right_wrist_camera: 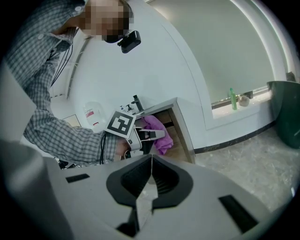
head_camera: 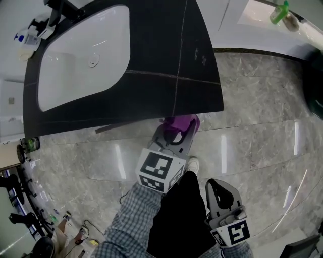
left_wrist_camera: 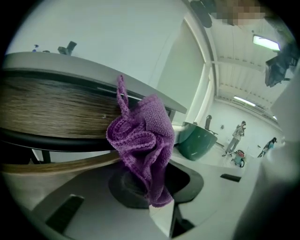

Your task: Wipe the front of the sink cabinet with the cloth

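Observation:
My left gripper (head_camera: pixel 174 135) is shut on a bunched purple cloth (head_camera: pixel 182 122) just under the front edge of the black sink countertop (head_camera: pixel 166 55). In the left gripper view the cloth (left_wrist_camera: pixel 143 140) rises from the shut jaws close to the wood-grain cabinet front (left_wrist_camera: pixel 47 110); whether it touches is hidden. The right gripper view shows the left gripper (right_wrist_camera: pixel 152 134) with the cloth (right_wrist_camera: pixel 159 133) at the cabinet front (right_wrist_camera: pixel 177 136). My right gripper (head_camera: pixel 223 197) hangs low by the person's leg, shut and empty, its jaws (right_wrist_camera: pixel 151 157) closed together.
A white basin (head_camera: pixel 81 60) sits in the countertop, with bottles (head_camera: pixel 26 39) at its far left. A green bottle (head_camera: pixel 278 12) stands on a wall ledge. A dark green tub (left_wrist_camera: pixel 197 140) stands to the right on the marble floor (head_camera: pixel 262 126). People stand far off (left_wrist_camera: pixel 236 135).

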A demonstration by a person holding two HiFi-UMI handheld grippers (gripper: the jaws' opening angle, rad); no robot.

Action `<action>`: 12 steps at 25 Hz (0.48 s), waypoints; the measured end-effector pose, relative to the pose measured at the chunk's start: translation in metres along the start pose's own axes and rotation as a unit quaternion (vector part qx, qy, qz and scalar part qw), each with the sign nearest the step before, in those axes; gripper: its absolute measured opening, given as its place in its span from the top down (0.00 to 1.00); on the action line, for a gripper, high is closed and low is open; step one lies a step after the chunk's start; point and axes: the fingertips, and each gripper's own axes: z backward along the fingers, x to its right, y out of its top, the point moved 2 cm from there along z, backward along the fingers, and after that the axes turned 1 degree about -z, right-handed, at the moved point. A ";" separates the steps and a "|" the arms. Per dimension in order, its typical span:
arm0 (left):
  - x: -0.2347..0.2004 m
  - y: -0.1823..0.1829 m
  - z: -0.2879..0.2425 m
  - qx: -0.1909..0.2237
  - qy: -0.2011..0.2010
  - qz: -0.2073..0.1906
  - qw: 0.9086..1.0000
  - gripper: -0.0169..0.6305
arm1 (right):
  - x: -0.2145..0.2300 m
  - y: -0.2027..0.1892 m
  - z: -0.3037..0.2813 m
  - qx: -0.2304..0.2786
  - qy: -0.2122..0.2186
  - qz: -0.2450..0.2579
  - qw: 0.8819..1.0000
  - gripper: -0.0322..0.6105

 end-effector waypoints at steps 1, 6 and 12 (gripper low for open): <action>0.003 -0.001 -0.003 0.002 -0.007 -0.005 1.000 0.86 | 0.001 0.000 0.000 0.000 -0.001 0.002 1.000 0.92; 0.026 -0.003 -0.019 0.005 -0.053 -0.027 0.998 0.86 | 0.003 0.002 0.001 0.001 -0.003 0.006 1.000 0.92; 0.054 -0.014 -0.042 -0.012 -0.104 -0.069 0.992 0.86 | 0.001 -0.003 0.003 -0.006 -0.001 0.004 1.000 0.92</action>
